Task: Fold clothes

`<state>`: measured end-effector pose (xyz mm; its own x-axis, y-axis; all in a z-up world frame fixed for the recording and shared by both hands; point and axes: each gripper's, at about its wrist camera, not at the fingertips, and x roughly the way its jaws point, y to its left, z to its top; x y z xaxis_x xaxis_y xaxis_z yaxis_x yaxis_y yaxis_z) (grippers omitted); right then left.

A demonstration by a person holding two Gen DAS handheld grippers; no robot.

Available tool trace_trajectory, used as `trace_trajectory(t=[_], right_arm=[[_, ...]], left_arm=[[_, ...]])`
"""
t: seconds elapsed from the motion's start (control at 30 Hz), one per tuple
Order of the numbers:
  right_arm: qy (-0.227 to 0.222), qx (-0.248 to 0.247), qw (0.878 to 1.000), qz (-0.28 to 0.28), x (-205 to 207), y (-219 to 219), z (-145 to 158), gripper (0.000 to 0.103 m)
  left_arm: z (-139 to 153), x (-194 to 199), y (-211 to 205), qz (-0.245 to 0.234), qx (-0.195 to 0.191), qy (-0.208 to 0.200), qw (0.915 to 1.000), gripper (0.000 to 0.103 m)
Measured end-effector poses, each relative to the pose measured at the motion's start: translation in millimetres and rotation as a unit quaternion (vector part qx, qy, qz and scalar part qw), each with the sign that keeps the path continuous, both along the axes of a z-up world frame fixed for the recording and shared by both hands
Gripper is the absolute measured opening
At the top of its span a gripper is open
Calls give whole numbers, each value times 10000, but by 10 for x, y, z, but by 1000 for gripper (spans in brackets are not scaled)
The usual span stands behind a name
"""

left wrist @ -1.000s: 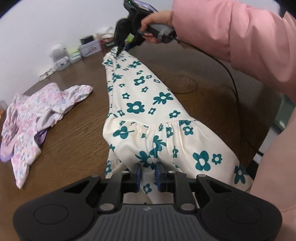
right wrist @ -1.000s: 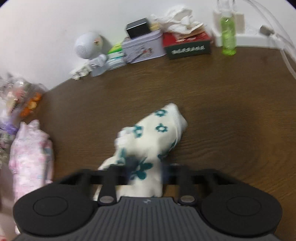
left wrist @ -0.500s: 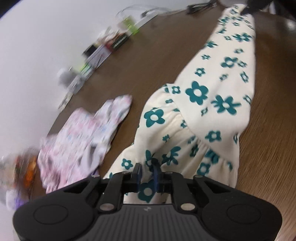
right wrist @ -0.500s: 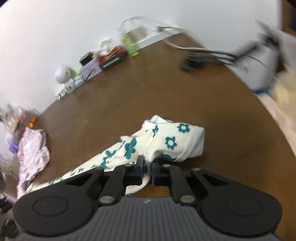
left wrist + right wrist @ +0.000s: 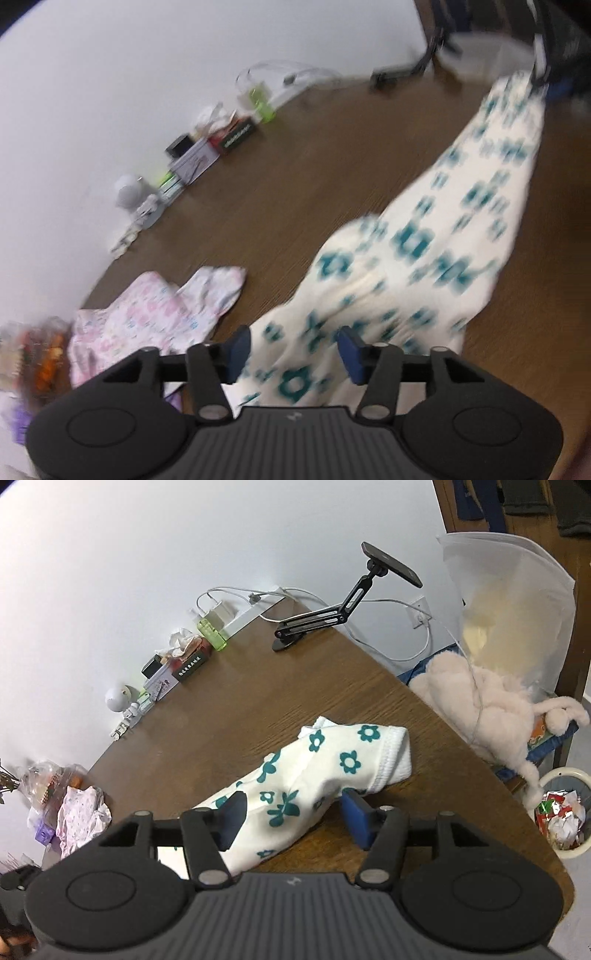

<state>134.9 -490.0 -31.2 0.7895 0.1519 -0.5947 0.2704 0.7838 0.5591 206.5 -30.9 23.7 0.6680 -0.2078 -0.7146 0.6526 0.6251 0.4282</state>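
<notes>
The cream cotton dress with teal flowers (image 5: 424,258) is lying on the brown wooden table (image 5: 295,184). Both the left gripper (image 5: 293,349) and the right gripper (image 5: 291,818) are standing apart around its cloth, not clamping it.

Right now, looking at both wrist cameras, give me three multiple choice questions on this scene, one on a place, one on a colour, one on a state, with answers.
1. Where does the pink floral garment lie relative to the cream dress?
A. on top of it
B. apart on the wooden table, to its left
C. on the floor

2. What colour are the flowers on the dress?
A. teal
B. red
C. yellow

3. How do the right tongs stand?
A. clamped on the dress
B. open, dress cloth between the pads
C. out of view

Answers:
1 B: bare wood shows between the two.
2 A: teal flowers on cream.
3 B: the blue pads stand wide apart around the cloth.
</notes>
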Motion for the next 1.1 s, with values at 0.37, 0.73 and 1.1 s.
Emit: trace_trajectory(t=[0.37,0.73,1.1], right_arm=[[-260,413,9984,-299,210,16,-232,52],[-622,382,9968,-326,296,-83,-153,9],[-1543,-2628,9439,1272,341,1340,1258,9]], left_arm=[[-85,188,-1248,-725,-766,1001,9894,38],[-265,345,-1685,-656,-616,1181,9889,27],[293,98,-262,-126,-1607,764,9840,46]])
